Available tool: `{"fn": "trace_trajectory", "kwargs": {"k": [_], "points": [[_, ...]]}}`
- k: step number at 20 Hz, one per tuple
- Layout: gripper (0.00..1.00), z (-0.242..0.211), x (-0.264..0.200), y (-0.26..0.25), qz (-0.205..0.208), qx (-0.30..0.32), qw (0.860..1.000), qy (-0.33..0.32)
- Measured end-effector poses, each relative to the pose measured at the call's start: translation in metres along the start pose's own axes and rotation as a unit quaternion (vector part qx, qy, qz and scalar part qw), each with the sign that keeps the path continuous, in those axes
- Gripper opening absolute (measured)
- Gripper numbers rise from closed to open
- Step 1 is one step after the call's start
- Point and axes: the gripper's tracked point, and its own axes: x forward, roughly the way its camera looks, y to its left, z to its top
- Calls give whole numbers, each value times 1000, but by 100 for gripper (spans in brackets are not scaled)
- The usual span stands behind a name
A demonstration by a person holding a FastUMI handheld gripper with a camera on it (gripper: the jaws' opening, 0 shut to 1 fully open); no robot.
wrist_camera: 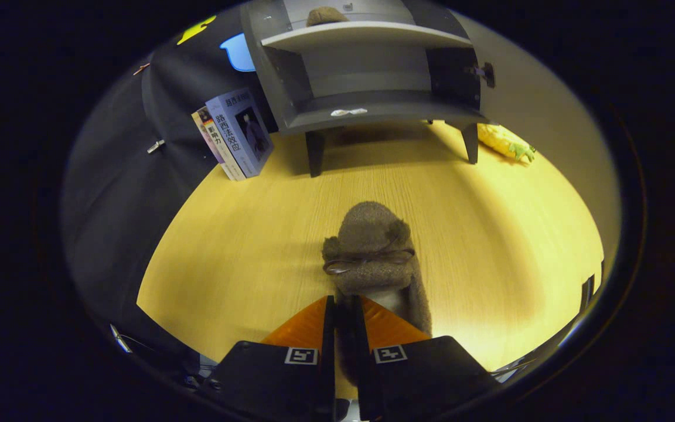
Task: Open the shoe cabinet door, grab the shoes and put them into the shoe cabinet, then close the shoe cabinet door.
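A brown fuzzy shoe [372, 252] with a thin strap bow hangs above the wooden tabletop [244, 234], its toe pointing away from me. My gripper [346, 308] is shut on the shoe's heel rim, with the orange fingers [305, 325] pressed against it from both sides. Beyond the shoe stands the grey shoe cabinet [367, 70] on dark legs, its dark door [454, 70] swung open to the right. A second brown shoe [326, 14] rests on the cabinet's upper shelf. The lower shelf holds a small white scrap [348, 111].
A few books [235, 135] lean against the booth wall left of the cabinet. A yellow and green toy [507, 142] lies on the table to the right of the cabinet's legs.
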Motion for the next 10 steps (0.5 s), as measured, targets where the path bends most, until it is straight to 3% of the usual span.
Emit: {"fn": "trace_trajectory", "kwargs": {"k": [10], "points": [[23,31,55,-3,-15,-32,999,-41]]}}
